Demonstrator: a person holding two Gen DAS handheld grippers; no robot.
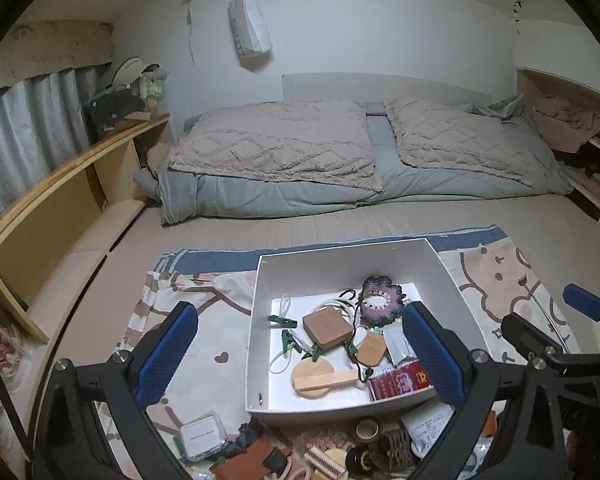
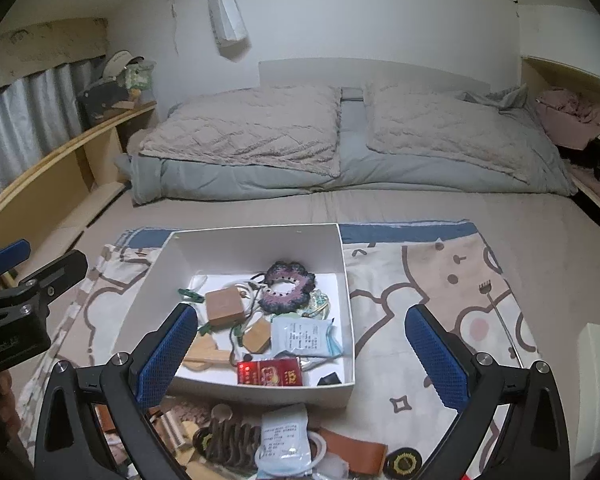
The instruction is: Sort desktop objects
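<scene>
Both grippers, left [image 1: 300,354] and right [image 2: 302,354], are hanging wide open and empty; reaching into the lower-frame clutter [image 2: 260,444] risks snagging the white box [image 2: 260,236].

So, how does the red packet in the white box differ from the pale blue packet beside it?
The red packet is glossy with gold print and lies against the box's near wall; the pale blue packet is matt with dark text and lies farther in. The blue packet looks larger. Both lie flat inside the white box.
</scene>
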